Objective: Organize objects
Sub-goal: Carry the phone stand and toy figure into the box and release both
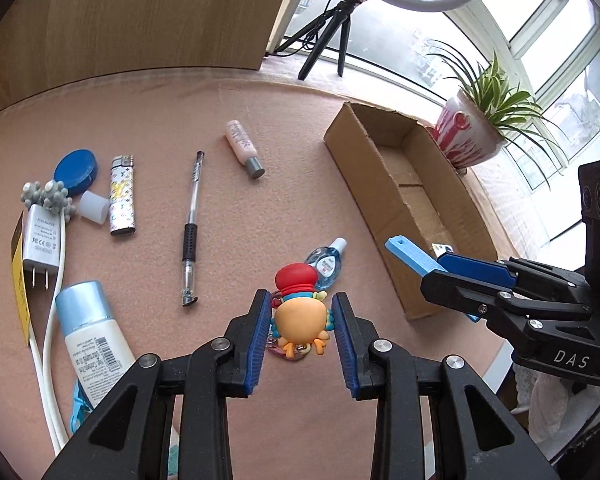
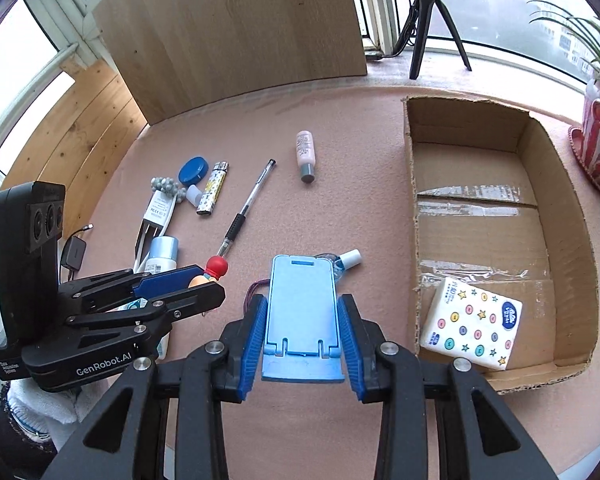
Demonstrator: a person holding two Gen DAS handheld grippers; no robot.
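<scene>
My left gripper (image 1: 301,306) is open around a small toy figure (image 1: 299,312) with a red cap and orange body; its pads flank the toy with small gaps. My right gripper (image 2: 303,308) is shut on a light blue phone stand (image 2: 302,304), held above the pink mat left of the cardboard box (image 2: 556,160). The stand also shows in the left wrist view (image 1: 414,258) near the box's (image 1: 364,168) near end. A tissue pack (image 2: 473,326) lies in the box.
On the mat lie a pen (image 1: 191,224), a lighter (image 1: 121,196), a pink bottle (image 1: 244,148), a small clear bottle (image 1: 328,262), a blue lid (image 1: 76,170), a charger (image 1: 42,236), a white tube (image 1: 90,332). A potted plant (image 1: 470,132) and tripod (image 1: 332,40) stand behind.
</scene>
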